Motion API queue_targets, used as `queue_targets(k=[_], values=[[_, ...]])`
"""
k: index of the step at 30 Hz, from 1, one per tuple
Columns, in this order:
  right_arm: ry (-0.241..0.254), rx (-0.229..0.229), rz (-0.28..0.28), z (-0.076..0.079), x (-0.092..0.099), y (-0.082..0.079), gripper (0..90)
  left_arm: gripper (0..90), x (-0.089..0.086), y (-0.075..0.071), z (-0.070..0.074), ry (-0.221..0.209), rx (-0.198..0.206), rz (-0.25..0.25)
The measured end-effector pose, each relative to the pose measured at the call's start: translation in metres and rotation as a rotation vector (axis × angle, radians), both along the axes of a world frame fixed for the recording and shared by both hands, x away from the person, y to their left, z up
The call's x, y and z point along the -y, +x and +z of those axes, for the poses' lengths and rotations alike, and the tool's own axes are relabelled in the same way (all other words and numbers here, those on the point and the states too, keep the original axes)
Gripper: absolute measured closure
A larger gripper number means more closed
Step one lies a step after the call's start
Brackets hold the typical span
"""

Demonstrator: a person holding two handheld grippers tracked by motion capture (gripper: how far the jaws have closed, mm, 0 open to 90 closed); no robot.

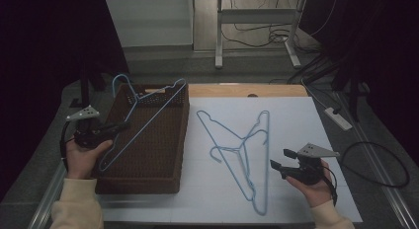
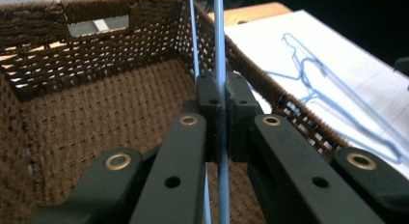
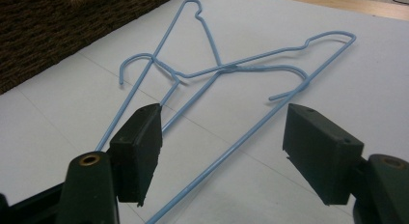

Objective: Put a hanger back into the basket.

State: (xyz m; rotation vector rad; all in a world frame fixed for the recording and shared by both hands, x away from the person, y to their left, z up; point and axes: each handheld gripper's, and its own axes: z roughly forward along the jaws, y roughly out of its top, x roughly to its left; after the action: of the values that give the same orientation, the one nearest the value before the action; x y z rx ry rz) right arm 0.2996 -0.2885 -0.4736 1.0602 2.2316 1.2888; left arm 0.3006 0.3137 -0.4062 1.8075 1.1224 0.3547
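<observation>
Left gripper is clamped on one wire of a blue hanger. In the left gripper view the pads are pinched tight on the wire, which runs straight up past the tips and down between the arms.

The hanger sits diagonally over the wicker basket: hook end past the far rim, lower corner near my left hand. It's tilted and spans the rim, so not yet lying in the basket. Can't tell whether any part touches the floor of it.

Right gripper is wide open and empty. Two more blue hangers lie crossed on the white mat just ahead of its jaws. In the right gripper view one long wire runs between the two pads, nothing touching.

Step, as I read it: dropping hanger one into the basket, the pair on the mat queued.

Next move:
- Left: lower and level the hanger so the whole frame clears the rim, then release. Hook could snag the weave or the handle cutout.
- Right: the pair overlap near the necks, so grab a long straight wire away from the crossing and lift slowly, or the second one may drag along.
</observation>
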Motion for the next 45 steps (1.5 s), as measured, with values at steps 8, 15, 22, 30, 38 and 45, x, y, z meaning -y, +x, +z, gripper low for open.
queue_targets(k=[8, 15, 22, 30, 38, 45], values=[[-0.007, -0.004, 0.007, -0.001, -0.003, 0.001, 30.7, 86.9, -0.015, 0.009, -0.013, 0.034, -0.055, 0.011], [-0.007, -0.010, 0.008, -0.003, -0.004, 0.002, 30.8, 86.9, -0.013, 0.021, -0.028, 0.049, -0.101, -0.014], [-0.012, -0.014, 0.007, -0.003, -0.004, 0.002, 30.8, 86.8, 0.000, 0.034, -0.036, 0.136, -0.149, -0.016], [-0.012, -0.015, 0.005, -0.004, -0.004, 0.002, 31.0, 86.6, 0.004, 0.042, -0.048, 0.239, -0.228, 0.041], [-0.016, -0.013, 0.003, -0.003, -0.004, 0.002, 31.4, 86.2, 0.010, 0.046, -0.055, 0.360, -0.309, 0.142], [-0.017, -0.012, 0.004, -0.004, -0.004, 0.002, 31.3, 85.0, 0.013, 0.050, -0.058, 0.417, -0.345, 0.178]])
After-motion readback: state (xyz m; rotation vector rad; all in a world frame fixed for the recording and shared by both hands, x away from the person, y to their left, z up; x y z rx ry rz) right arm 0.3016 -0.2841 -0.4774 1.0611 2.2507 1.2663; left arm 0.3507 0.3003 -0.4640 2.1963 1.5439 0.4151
